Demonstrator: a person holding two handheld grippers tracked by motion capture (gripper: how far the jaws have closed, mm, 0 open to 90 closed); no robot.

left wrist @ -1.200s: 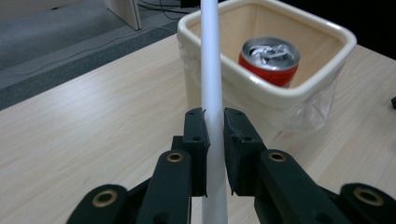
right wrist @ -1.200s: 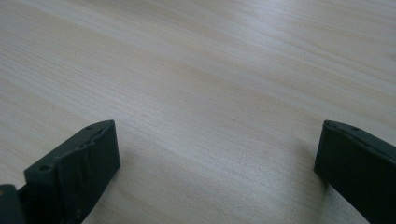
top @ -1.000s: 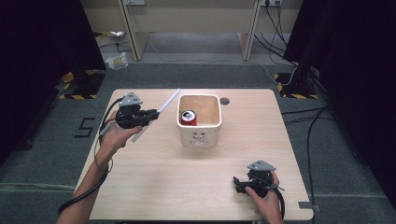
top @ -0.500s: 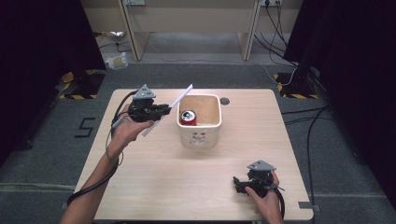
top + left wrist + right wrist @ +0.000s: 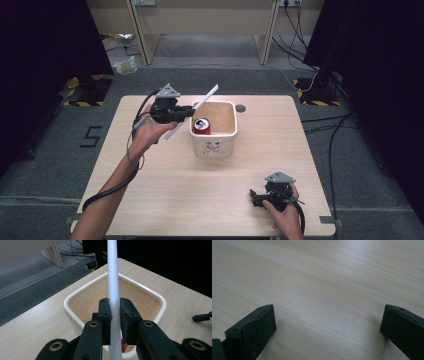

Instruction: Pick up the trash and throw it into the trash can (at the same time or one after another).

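Observation:
My left gripper (image 5: 186,113) is shut on a long white stick (image 5: 192,118), which slants up toward the right over the near-left rim of a cream square bin (image 5: 215,148). In the left gripper view the white stick (image 5: 113,277) runs straight up between the pads of that gripper (image 5: 114,312), with the bin (image 5: 75,296) just beyond. A red can (image 5: 202,126) lies inside the bin at its left side. My right gripper (image 5: 256,196) rests low on the table near the front right, open, and in the right gripper view nothing lies between the jaws of that gripper (image 5: 328,320).
The wooden table (image 5: 150,200) carries the bin at its middle. A dark round hole (image 5: 241,108) sits in the tabletop behind the bin. Desk legs, cables and grey carpet lie beyond the far edge; black curtains stand at both sides.
My left hand has carried the white stick to the right and slightly up, from left of the bin to over its left rim. The right gripper has stayed still.

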